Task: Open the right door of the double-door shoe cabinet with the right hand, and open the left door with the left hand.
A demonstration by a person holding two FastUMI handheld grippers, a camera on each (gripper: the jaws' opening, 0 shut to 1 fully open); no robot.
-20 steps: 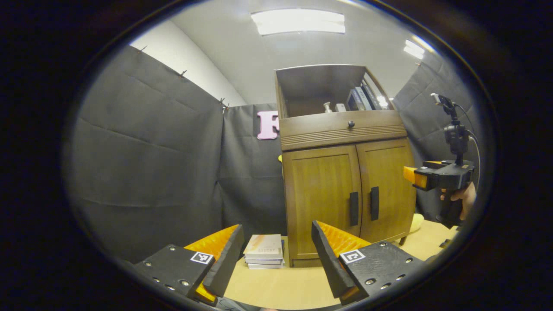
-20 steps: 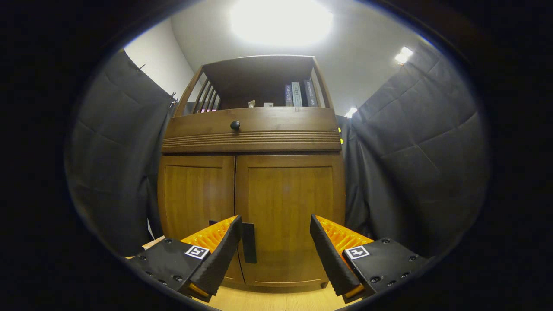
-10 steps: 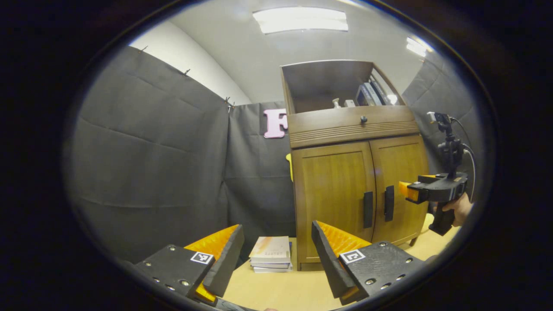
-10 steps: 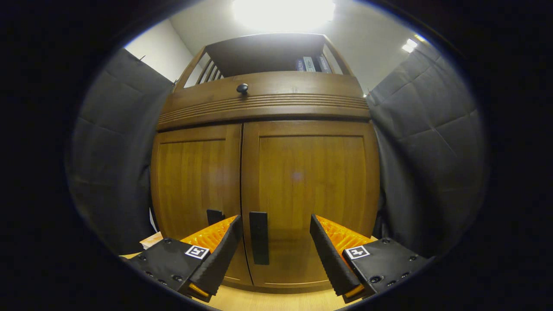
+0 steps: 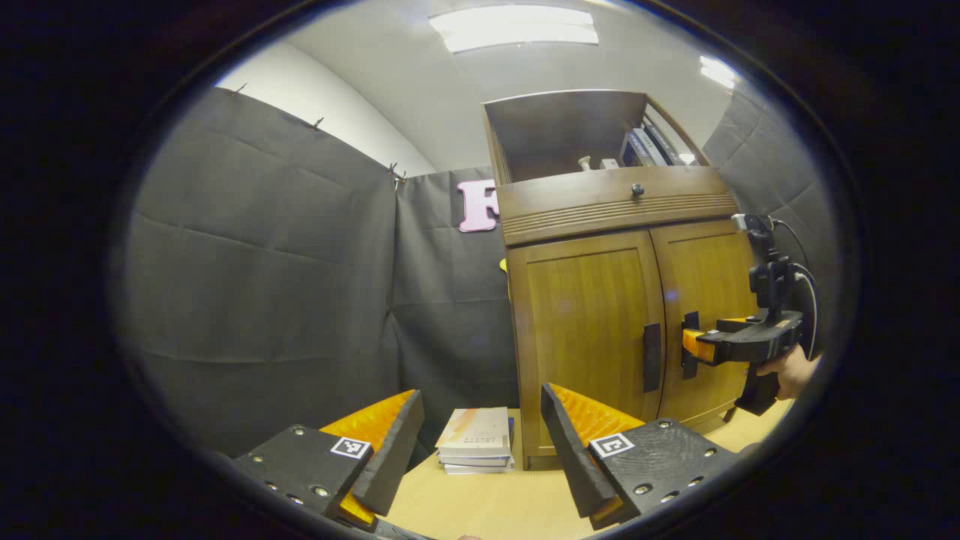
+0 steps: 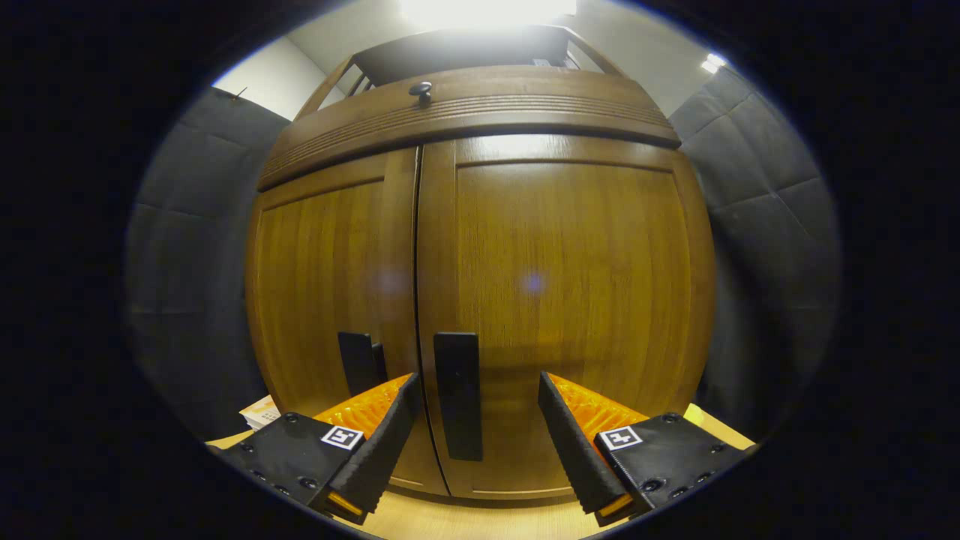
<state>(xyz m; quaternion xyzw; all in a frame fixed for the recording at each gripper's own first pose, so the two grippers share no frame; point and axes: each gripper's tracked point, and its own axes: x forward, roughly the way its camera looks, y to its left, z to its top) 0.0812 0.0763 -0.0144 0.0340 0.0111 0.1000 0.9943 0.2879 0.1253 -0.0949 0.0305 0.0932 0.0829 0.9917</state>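
Low in the right gripper view, the right gripper (image 6: 475, 427) spreads wide around the right door's handle (image 6: 458, 395), seemingly without contact. Both doors of the shoe cabinet (image 5: 600, 315) look closed. The left gripper (image 5: 480, 450), fingers apart, holds nothing at the left gripper view's bottom.

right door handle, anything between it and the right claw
Nothing visible. The right claw is open with the right door handle sitting in its gap, close in front, both doors shut. The book stack lies off to the cabinet's left side.
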